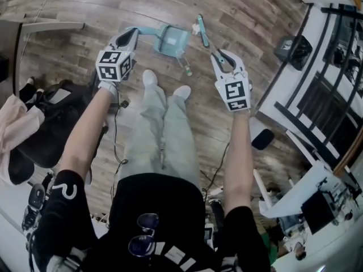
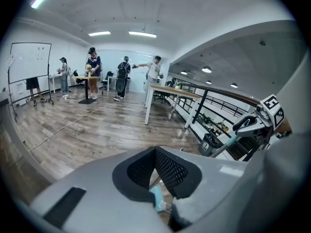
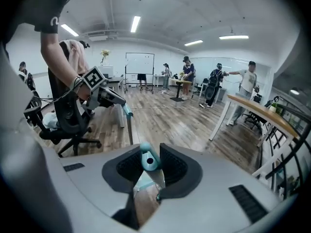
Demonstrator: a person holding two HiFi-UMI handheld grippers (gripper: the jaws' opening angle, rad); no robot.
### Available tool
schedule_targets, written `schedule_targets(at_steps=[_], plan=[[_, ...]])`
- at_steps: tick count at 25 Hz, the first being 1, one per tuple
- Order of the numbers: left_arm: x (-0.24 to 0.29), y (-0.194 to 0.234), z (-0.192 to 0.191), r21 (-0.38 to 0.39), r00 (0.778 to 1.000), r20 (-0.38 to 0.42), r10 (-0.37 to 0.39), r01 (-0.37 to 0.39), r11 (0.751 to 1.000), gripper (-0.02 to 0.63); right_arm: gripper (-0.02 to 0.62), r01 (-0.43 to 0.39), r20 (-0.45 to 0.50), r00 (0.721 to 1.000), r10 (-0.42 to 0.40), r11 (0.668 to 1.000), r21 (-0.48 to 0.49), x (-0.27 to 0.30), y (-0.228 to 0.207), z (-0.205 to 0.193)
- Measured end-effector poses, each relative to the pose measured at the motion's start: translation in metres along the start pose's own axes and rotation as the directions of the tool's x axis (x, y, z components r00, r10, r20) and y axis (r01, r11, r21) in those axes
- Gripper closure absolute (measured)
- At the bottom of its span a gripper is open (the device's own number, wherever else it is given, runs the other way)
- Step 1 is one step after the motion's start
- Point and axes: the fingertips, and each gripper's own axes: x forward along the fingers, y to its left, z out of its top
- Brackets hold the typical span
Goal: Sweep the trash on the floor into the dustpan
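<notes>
Floor point(image 1: 85, 4) of wood planks fills my head view; the dustpan point(image 1: 170, 40) sits on it, its long handle pinched in my left gripper's point(image 1: 129, 35) jaws. My right gripper point(image 1: 222, 58) is clamped on the broom point(image 1: 202, 28) handle; trash point(image 1: 185, 68) lies just beside the dustpan.

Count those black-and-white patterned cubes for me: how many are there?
2. One marker cube rides on the left gripper, the other on the right gripper. None seems hidden.
</notes>
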Motion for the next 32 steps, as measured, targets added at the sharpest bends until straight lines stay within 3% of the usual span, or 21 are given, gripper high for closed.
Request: schedule_targets(at_steps=[9, 17, 23, 32], plan=[[-0.002, 0.000, -0.001, -0.011, 0.999, 0.031, 0.011, -0.010, 1.000, 0.607, 0.520, -0.085, -0.006, 0.996, 0.086, 0.996, 0.038, -0.016, 0.034, -0.011], [-0.003, -0.001, -0.001, -0.012, 0.999, 0.038, 0.008, -0.008, 1.000, 0.607, 0.515, -0.115, 0.129, 0.988, 0.087, 0.967, 0.227, -0.027, 0.037, 0.005], [-0.004, 0.000, -0.001, -0.012, 0.999, 0.044, 0.001, 0.000, 1.000, 0.607, 0.515, -0.141, 0.196, 0.977, 0.084, 0.946, 0.294, -0.030, 0.044, 0.014], [-0.003, 0.001, -0.002, 0.019, 0.999, 0.032, -0.011, 0.010, 1.000, 0.607, 0.531, 0.055, 0.160, 0.981, -0.109, 0.949, 0.311, -0.051, 0.005, 0.000]])
